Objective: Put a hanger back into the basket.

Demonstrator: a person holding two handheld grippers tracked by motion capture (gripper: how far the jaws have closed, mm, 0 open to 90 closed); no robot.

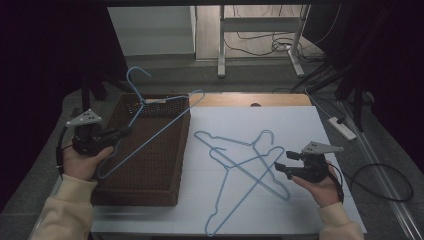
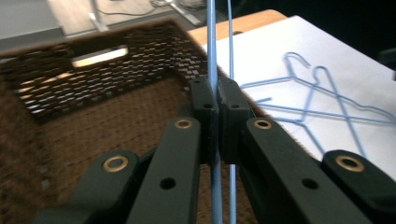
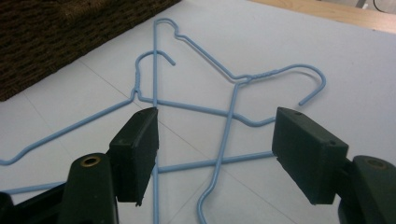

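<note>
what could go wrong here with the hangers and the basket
The left gripper pinches the light-blue wire hanger by one thin wire, so it might swing or slip before settling in the brown woven basket. The two crossed light-blue wire hangers overlap; the open right gripper could drag both.

no readable text, no labels (anywhere)
</note>
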